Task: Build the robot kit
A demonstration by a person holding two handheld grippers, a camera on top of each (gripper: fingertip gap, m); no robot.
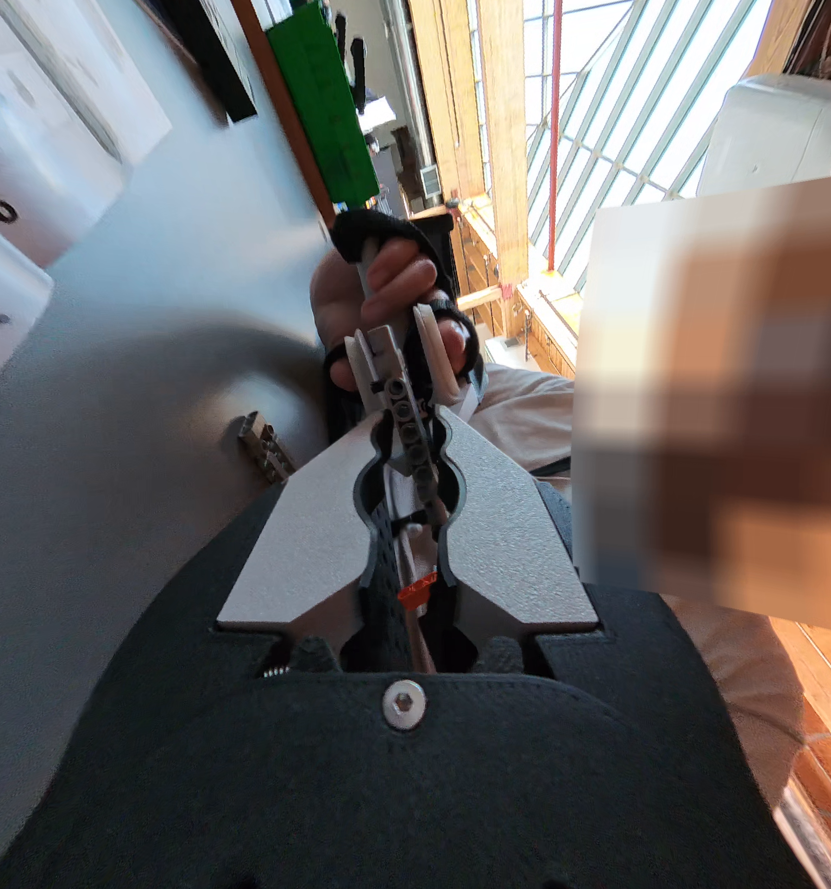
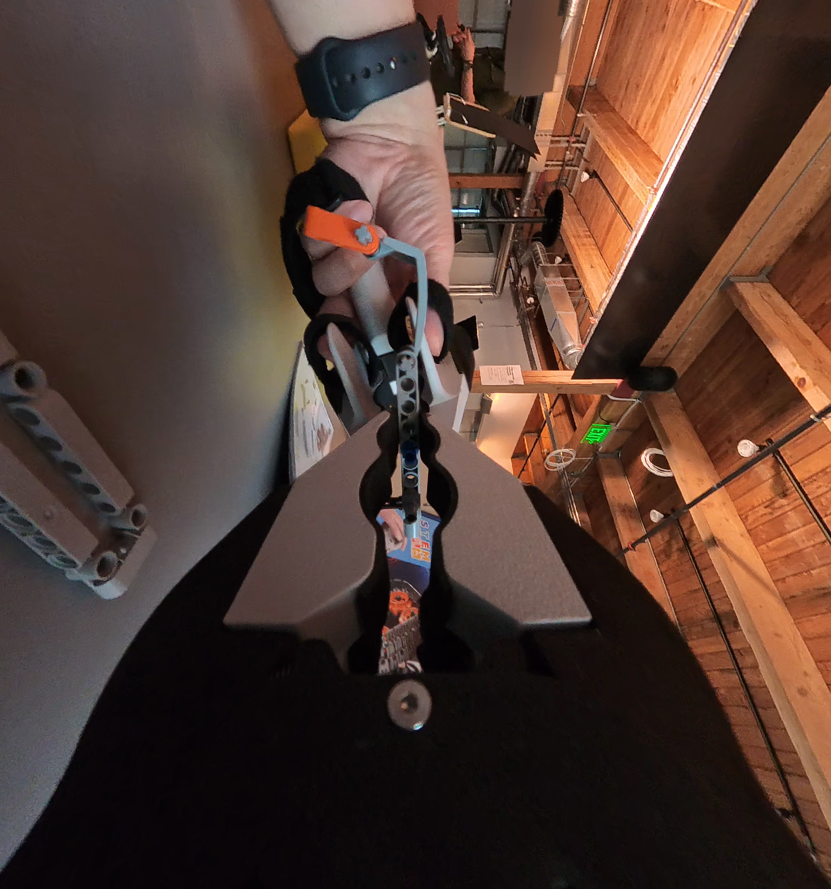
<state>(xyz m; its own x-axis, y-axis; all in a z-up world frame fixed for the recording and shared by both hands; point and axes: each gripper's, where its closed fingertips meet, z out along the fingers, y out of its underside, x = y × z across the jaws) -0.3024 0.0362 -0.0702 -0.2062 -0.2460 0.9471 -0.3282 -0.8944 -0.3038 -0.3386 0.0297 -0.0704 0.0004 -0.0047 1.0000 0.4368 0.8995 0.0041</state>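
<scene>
My left gripper [image 1: 411,418] is shut on a dark grey beam with holes [image 1: 413,447], which runs between its grey fingers [image 1: 495,519]. An orange piece [image 1: 416,594] shows deeper in the gap. My right gripper [image 2: 406,423] is shut on the same dark beam [image 2: 408,399]. The two grippers meet tip to tip in the air. In the right wrist view a light grey bent beam [image 2: 421,288] leads from the dark beam to an orange piece [image 2: 339,232] by the hand [image 2: 404,178] holding the left gripper. In the left wrist view, the other hand [image 1: 394,279] holds the right gripper.
A grey built block of beams lies on the pale table [image 2: 115,240] to the left [image 2: 52,481]; it also shows in the left wrist view [image 1: 265,452]. A colourful box [image 2: 404,601] shows through the right gripper's gap. White boxes [image 1: 43,144] stand at the far left. My two grippers' fingertips are within a few centimetres of each other.
</scene>
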